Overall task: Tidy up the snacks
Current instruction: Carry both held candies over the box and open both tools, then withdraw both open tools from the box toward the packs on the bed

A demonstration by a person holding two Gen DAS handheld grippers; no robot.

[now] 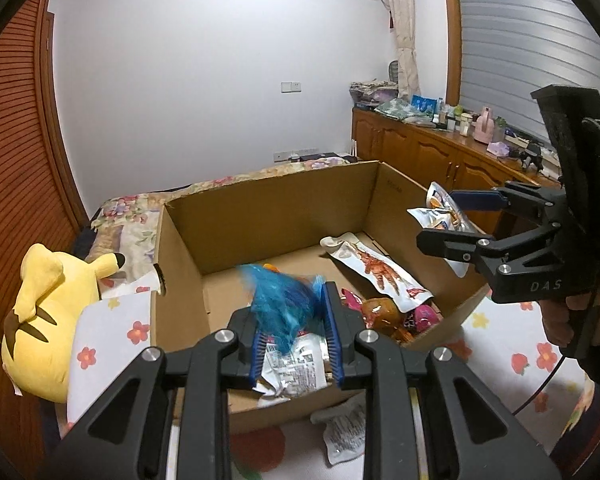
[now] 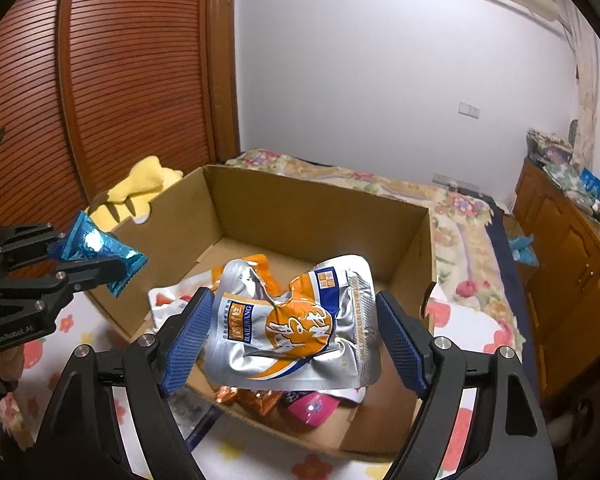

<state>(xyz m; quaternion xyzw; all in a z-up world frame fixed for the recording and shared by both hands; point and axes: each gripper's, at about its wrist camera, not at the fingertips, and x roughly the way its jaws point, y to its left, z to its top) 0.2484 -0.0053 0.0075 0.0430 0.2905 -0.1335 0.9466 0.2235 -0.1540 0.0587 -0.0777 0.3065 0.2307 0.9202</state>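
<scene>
A bedroom with white walls and a slatted wooden wardrobe (image 2: 100, 80) holds a bed covered by a floral sheet (image 1: 520, 360), and on that sheet sits an open cardboard box (image 2: 300, 208). The left gripper (image 1: 294, 344) has its blue-padded jaws closed around a shiny blue snack wrapper (image 1: 284, 308), which looks motion-blurred in its own wrist view but reads clearly from the right wrist view as a crinkled blue foil packet (image 2: 100, 252) held over the box's left wall. The right gripper (image 2: 292, 340) has its jaws spread wide, with a silver-and-orange foil pouch (image 2: 296, 324) between the pads; the left pad appears to touch the pouch edge while the right pad stands apart from it, so whether the pouch is held at all cannot be told with certainty. The pouch hangs above the near right part of the box. Inside the box lie a long white pack printed with a chicken foot (image 1: 380, 272), orange-wrapped snacks (image 1: 380, 312) and pink round packets (image 1: 424, 316) in the near right corner. A silver printed packet (image 1: 296, 368) sits just under the left jaws. A yellow Pikachu plush (image 1: 44, 312) lies on the bed left of the box, and a wooden cabinet (image 1: 420, 152) cluttered with bottles runs along the right wall.
</scene>
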